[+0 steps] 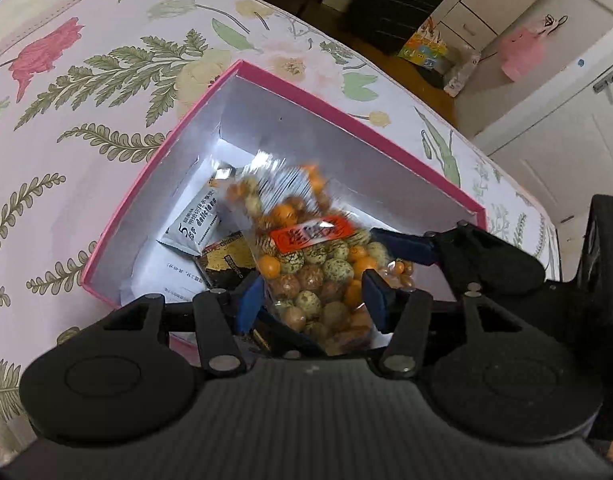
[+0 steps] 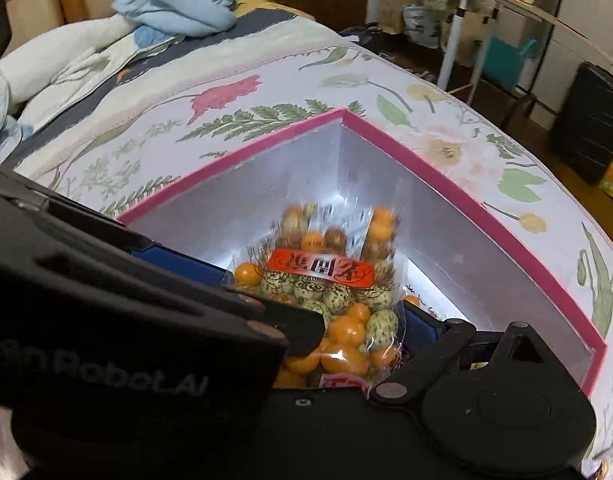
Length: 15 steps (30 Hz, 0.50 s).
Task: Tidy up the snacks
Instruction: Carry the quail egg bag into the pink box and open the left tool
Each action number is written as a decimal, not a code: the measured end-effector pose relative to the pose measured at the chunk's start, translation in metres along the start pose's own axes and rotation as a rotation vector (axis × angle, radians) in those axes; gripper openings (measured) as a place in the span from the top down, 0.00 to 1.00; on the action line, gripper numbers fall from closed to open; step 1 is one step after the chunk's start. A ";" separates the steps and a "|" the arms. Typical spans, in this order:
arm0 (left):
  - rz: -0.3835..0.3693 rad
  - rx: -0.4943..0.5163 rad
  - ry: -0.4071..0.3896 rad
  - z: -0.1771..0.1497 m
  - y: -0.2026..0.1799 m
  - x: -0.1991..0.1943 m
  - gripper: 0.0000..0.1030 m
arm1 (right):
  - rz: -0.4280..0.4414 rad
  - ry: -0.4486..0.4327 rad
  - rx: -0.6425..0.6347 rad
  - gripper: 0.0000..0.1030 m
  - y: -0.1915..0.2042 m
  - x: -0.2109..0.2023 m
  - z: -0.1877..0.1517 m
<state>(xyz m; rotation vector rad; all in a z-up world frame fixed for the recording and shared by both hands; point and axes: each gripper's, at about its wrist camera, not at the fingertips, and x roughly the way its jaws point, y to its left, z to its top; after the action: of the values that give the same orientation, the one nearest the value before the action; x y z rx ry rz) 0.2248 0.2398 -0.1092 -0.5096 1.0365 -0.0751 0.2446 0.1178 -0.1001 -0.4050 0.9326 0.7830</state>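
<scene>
Nearest the cameras, the left gripper [image 1: 312, 300] and the right gripper [image 2: 362, 320] are both closing their blue pads on the lower end of the clear bag of coated nuts [image 1: 314, 264], holding it together. The bag is hanging over the open pink box [image 1: 386, 132], long axis pointing forward and down into it. Farther in, a white packet [image 1: 196, 224] and a dark packet [image 1: 226, 260] are lying on the box floor, left of the bag.

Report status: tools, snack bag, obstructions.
Left tool shut on snack bag, over pink box. Right tool beside bag, grip unclear. Two packets below.
</scene>
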 end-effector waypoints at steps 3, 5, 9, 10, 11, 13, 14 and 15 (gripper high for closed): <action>-0.011 0.028 -0.032 -0.001 -0.003 -0.007 0.49 | -0.074 0.019 -0.029 0.04 0.000 -0.002 -0.002; -0.018 0.042 -0.044 -0.002 -0.006 -0.013 0.49 | -0.092 0.019 -0.035 0.04 -0.001 -0.012 -0.006; -0.038 0.091 -0.046 -0.008 -0.015 -0.021 0.50 | -0.156 -0.031 -0.010 0.04 -0.009 -0.052 -0.033; -0.047 0.104 -0.044 -0.011 -0.018 -0.025 0.50 | -0.166 -0.051 0.018 0.04 -0.013 -0.065 -0.043; -0.060 0.108 -0.040 -0.013 -0.022 -0.028 0.50 | -0.166 -0.071 0.049 0.04 -0.017 -0.076 -0.052; -0.096 0.132 -0.028 -0.019 -0.033 -0.035 0.50 | -0.150 -0.149 0.185 0.04 -0.031 -0.105 -0.080; -0.100 0.153 -0.031 -0.023 -0.040 -0.040 0.50 | -0.150 -0.180 0.252 0.05 -0.037 -0.116 -0.094; -0.103 0.178 -0.037 -0.028 -0.046 -0.044 0.50 | -0.157 -0.200 0.293 0.06 -0.040 -0.124 -0.105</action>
<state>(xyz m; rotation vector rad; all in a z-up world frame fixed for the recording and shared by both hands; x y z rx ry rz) 0.1873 0.2018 -0.0651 -0.4007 0.9574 -0.2459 0.1720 -0.0261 -0.0554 -0.1378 0.8024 0.5221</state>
